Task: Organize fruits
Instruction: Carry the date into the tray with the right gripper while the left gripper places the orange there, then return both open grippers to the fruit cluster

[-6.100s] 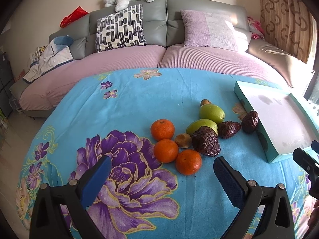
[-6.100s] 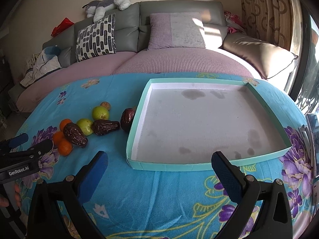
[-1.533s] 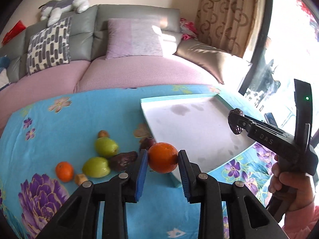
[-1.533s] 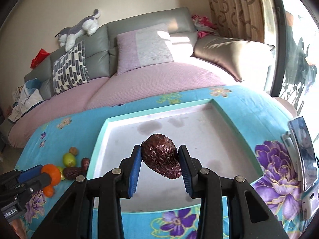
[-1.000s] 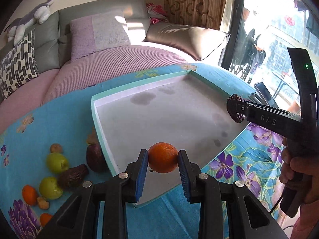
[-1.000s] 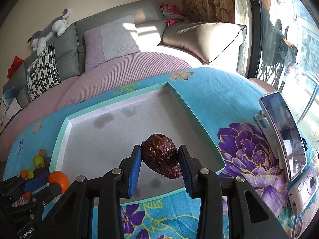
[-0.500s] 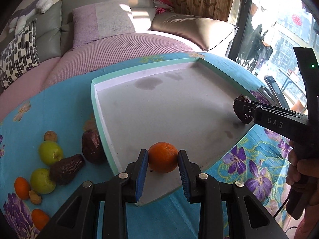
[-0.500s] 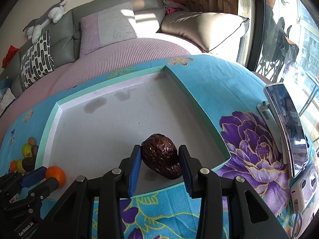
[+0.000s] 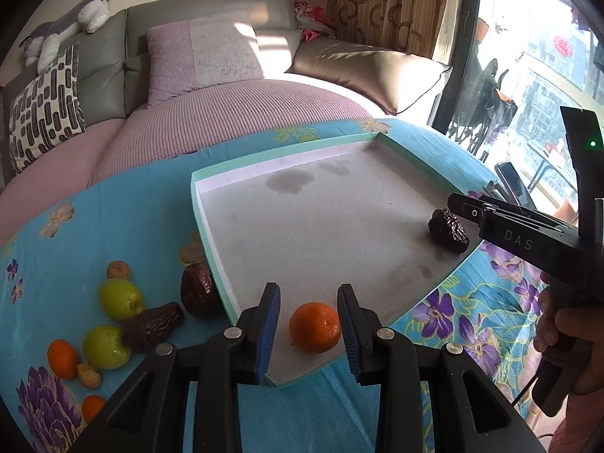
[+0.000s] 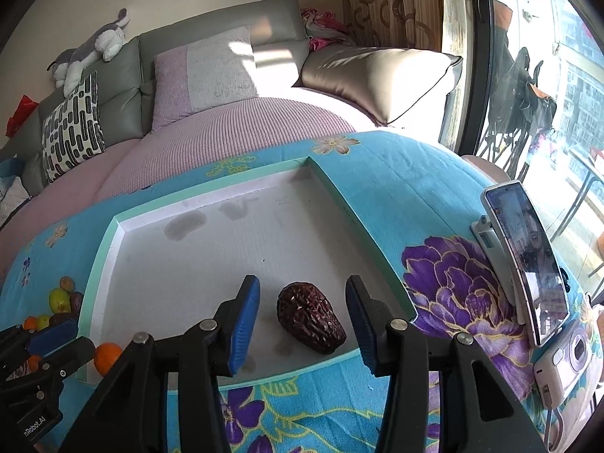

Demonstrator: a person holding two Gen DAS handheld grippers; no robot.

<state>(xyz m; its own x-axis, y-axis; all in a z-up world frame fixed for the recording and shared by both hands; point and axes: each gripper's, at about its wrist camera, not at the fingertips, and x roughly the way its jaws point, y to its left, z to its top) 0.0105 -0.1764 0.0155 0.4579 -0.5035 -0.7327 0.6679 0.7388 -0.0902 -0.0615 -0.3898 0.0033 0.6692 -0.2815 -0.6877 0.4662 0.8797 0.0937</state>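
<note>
A shallow teal-rimmed tray (image 9: 287, 158) (image 10: 332, 185) lies on the blue flowered cloth. An orange (image 9: 315, 327) (image 10: 107, 357) rests in its near left corner, between the parted blue pads of my left gripper (image 9: 307, 334), which is open. A wrinkled dark date (image 10: 310, 317) (image 9: 448, 230) lies in the near right corner, loose between the pads of my open right gripper (image 10: 304, 326). Left of the tray sit two green fruits (image 9: 120, 299), two more dates (image 9: 197, 290), oranges (image 9: 62, 358) and small brown fruits (image 9: 119, 270).
A phone on a stand (image 10: 526, 264) and a small camera (image 10: 566, 362) stand right of the tray. A sofa with cushions (image 9: 200, 56) runs behind the table. A hand (image 9: 566, 332) holds the right gripper at the right edge of the left wrist view.
Both grippers have lowered to the tray floor and opened. The orange and the date, held half a second ago, now rest on the tray.
</note>
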